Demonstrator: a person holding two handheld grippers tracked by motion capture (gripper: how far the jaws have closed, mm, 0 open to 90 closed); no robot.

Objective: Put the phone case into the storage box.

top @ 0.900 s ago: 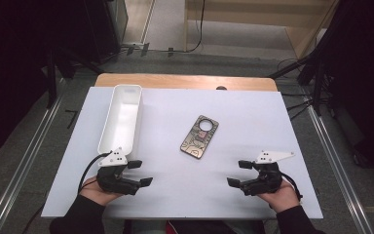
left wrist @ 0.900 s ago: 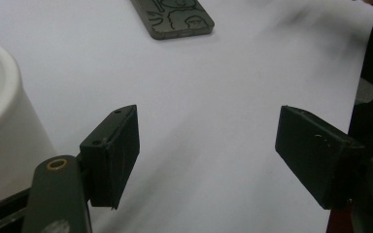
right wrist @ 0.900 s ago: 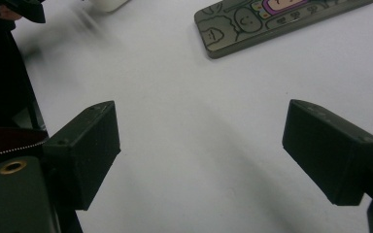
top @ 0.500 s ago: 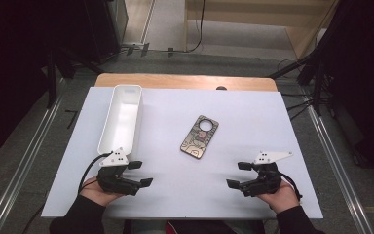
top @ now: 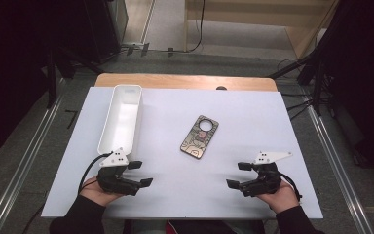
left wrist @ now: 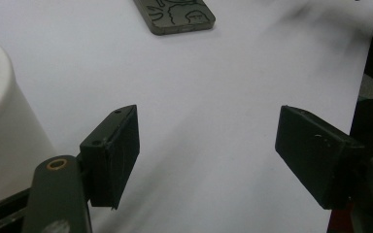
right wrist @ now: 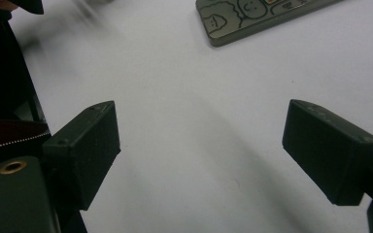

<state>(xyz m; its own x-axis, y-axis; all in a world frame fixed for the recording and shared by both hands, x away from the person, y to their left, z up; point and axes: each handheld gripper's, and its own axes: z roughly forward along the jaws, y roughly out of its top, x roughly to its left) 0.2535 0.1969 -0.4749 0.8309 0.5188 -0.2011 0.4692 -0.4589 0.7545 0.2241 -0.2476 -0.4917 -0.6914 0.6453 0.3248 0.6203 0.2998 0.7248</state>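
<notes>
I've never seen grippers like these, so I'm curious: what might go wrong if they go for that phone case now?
The phone case lies flat on the smooth white table, so open jaws of the left gripper or the right gripper might push it along instead of catching its thin edge. A sideways shove could also slide it into the white tray.

Even overhead light brightens the white tabletop (top: 272, 122) while the surrounding room stays dark. Both gripper views are soft, with faint blurred shadows smeared across the tabletop near the upper corners.
</notes>
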